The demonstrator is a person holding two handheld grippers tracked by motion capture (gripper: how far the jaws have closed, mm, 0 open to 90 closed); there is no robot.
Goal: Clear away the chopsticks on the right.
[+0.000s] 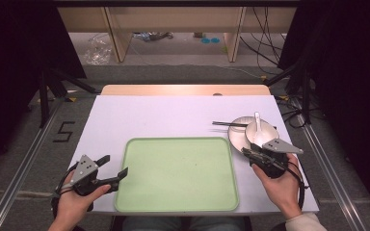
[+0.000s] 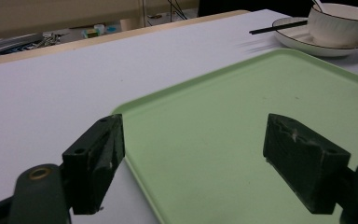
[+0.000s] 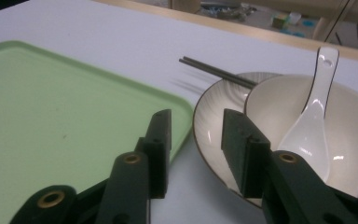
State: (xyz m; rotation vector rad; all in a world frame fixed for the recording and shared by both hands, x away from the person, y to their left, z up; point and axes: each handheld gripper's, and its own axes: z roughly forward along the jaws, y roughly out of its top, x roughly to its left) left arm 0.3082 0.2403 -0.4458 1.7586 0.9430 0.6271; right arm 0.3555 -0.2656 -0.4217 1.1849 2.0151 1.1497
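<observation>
High view puts the green tray [image 1: 176,174] at the centre of the white surface [image 1: 139,118], bare of anything. At about two o'clock from the tray sit a white plate [image 1: 237,134] and, stacked on it, a white bowl [image 1: 266,132] with a ceramic spoon [image 1: 257,126] leaning inside; a pair of dark chopsticks [image 1: 227,124] rests across the plate's far rim, tips pointing toward nine o'clock.

The right gripper [image 1: 251,153] hovers at the plate's near edge, at roughly six o'clock from the bowl. Right gripper view shows its jaws partly spread with nothing pinched: one jaw stands over the gap between tray and plate, the other over the plate's rim [image 3: 205,140], just beside the bowl wall [image 3: 265,105]. Whether a pad already touches the rim I cannot tell.

The left gripper [image 1: 115,168] waits at the tray's nine o'clock side. Left gripper view shows its jaws spread wide and empty, straddling the tray's corner [image 2: 135,112], with the crockery far off at one o'clock.

My reading is that the step in hand is the approach to the dishes, likely to shift them onto the tray. The next move calls for the right jaws to settle on the plate's rim, one above and one beneath, and close firmly. The stack is top-heavy and the chopsticks lie loose, so any lift should stay level and slow, or they may roll off.
</observation>
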